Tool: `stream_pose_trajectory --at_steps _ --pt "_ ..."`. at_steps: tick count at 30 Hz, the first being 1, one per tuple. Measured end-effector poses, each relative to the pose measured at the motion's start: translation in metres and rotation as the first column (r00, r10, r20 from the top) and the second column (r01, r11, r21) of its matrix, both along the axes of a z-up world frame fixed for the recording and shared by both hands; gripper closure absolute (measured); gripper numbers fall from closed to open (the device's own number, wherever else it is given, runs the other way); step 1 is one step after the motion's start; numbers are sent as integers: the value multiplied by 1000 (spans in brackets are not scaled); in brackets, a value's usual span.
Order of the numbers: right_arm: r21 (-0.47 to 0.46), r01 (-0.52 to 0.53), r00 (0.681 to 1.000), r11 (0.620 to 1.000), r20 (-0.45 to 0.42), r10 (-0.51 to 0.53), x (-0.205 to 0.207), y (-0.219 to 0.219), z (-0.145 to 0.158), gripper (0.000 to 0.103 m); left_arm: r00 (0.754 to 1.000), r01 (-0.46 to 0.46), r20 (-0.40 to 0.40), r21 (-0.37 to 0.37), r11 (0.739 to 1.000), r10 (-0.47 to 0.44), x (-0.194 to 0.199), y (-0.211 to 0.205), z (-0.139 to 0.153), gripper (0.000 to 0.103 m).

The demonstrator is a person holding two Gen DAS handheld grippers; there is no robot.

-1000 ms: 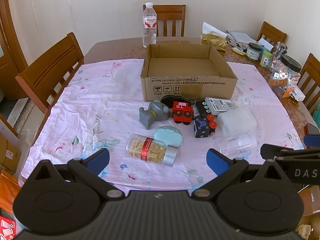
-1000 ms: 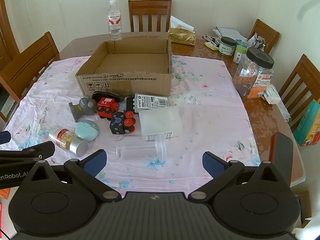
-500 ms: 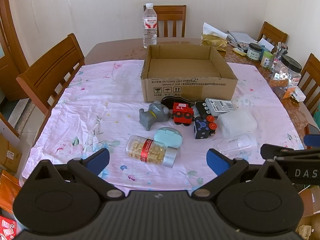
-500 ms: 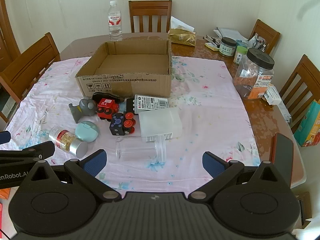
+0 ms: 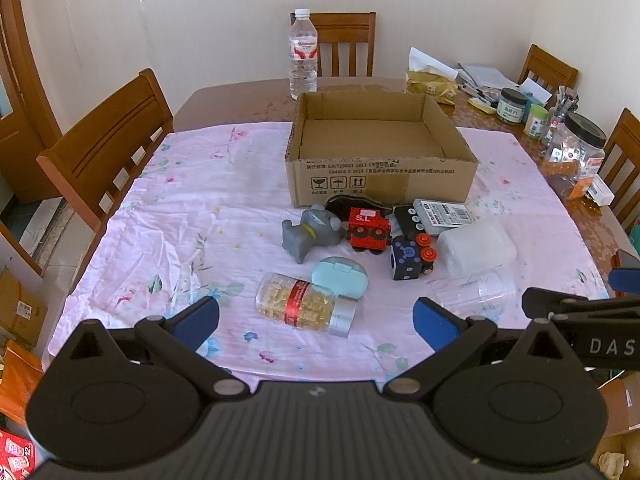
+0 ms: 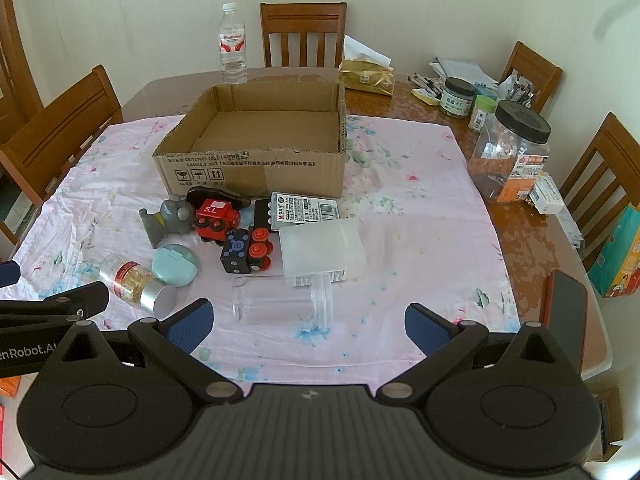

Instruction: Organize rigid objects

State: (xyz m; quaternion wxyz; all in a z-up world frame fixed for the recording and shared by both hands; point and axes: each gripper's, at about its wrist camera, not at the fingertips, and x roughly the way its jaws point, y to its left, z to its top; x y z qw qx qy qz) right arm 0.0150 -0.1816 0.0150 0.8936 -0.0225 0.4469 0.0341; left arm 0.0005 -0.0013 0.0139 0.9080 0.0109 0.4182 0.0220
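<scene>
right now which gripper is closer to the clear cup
Right. The right gripper sits just behind the clear cup, which lies between its open fingers. The left gripper is off to the cup's left, facing the pill bottle.

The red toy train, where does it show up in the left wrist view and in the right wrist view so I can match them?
Left wrist: the red toy train sits right of center, just below the cardboard box's front wall.
Right wrist: the red toy train sits left of center, below the box's left front corner.
Shared landmark: the cardboard box, open and empty, directly behind the train.
</scene>
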Motion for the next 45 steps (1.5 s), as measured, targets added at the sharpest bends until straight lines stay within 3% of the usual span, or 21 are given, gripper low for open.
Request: stream_pose_trajectory --at_steps 21,31,45 --pt "-4 -38 999 999 35 38 1 2 -6 0 999 25 23 -24 999 -25 4 6 -8 1" --pt "-29 -108 992 994 69 109 3 0 -27 0 998 57 29 -66 996 -55 6 9 -35 1" --pt "-14 -166 984 986 59 166 20 9 -65 0 997 76 -13 -21 997 -76 7 19 -71 1"
